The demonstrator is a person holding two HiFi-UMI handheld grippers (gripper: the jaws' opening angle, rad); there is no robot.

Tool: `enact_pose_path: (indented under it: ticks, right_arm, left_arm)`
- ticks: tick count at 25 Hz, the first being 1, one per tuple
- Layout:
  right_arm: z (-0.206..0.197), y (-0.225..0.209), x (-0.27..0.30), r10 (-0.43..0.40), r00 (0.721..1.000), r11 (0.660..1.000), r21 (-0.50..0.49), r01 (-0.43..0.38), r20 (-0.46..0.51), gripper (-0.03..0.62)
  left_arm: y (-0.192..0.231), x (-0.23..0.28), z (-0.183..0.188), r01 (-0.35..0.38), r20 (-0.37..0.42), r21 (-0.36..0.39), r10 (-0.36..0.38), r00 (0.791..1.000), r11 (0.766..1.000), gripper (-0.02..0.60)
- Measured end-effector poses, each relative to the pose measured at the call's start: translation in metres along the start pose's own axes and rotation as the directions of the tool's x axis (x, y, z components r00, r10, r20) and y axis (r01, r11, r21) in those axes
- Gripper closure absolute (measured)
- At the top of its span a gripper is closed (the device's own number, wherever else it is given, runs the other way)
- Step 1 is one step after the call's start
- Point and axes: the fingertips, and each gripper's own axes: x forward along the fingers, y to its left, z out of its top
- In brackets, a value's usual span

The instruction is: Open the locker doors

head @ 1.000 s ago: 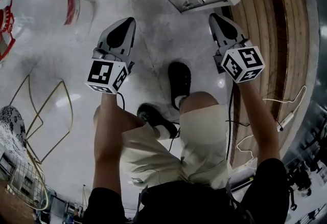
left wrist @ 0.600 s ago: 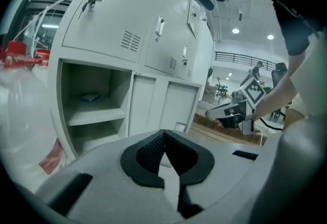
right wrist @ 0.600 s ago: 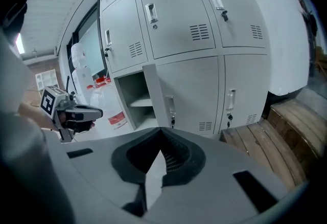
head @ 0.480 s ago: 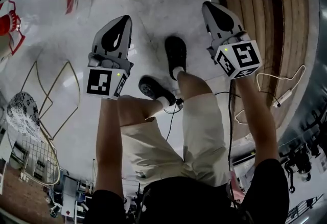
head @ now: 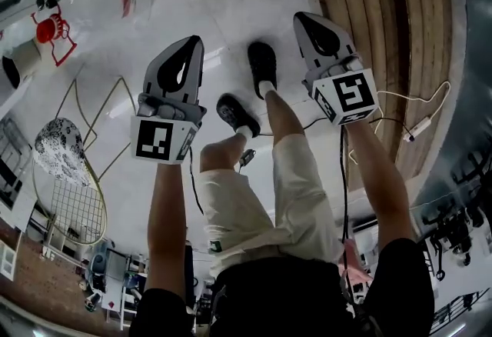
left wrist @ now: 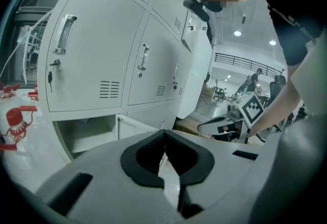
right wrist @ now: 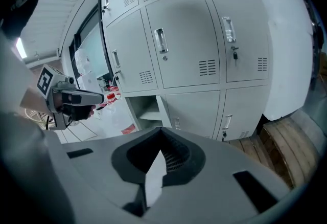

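Grey-white steel lockers [right wrist: 204, 39] face the person and stand well apart from both claws.

Task status, as judged: early. One lower compartment [right wrist: 144, 107] is open, with its door [left wrist: 137, 125] swung outward. The two handled doors [right wrist: 184, 49] above it and to its right are closed, and so are the two bottom doors [right wrist: 196, 108] beside it. These remain to be opened. A white panel [left wrist: 196, 77] projects from the row and may be a further open door, though this cannot be confirmed.

The open compartment shows a bare interior with nothing stored in it. The contents of the closed lockers are hidden.

The left claw [left wrist: 164, 132] has its jaws together and holds nothing. The right claw [right wrist: 161, 131] is likewise closed and empty.
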Motion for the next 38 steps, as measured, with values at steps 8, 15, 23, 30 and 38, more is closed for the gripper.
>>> enact_pose_path:
  ticks: [8,15,23,30,38]
  right_arm:
    - [0.065,0.020,-0.039,-0.006,0.999,0.997,0.082,0.004,0.032,0.591]
    - [0.125,0.046,-0.093,-0.002,0.998,0.997,0.081,-0.003,0.065,0.591]
    - [0.185,0.083,-0.161,0.009,0.996,0.999,0.032,-0.012,0.087,0.591]
    - [0.224,0.127,-0.218,0.001,0.994,0.999,0.035,-0.005,0.114,0.591]
    - [0.272,0.181,-0.254,0.046,0.986,0.999,-0.019,-0.043,0.159,0.591]
  left_arm:
    - [-0.029,-0.024,0.072,-0.022,0.021,-0.031,0.023,1.000,0.999,0.563]
    - [-0.063,-0.063,0.139,-0.051,0.047,-0.056,0.053,0.997,0.997,0.563]
    - [-0.101,-0.125,0.209,-0.053,0.081,-0.049,0.056,0.995,0.997,0.563]
    - [-0.122,-0.191,0.251,-0.064,0.126,-0.038,0.069,0.990,0.997,0.563]
    - [-0.125,-0.251,0.287,-0.048,0.193,-0.029,0.052,0.980,0.998,0.563]
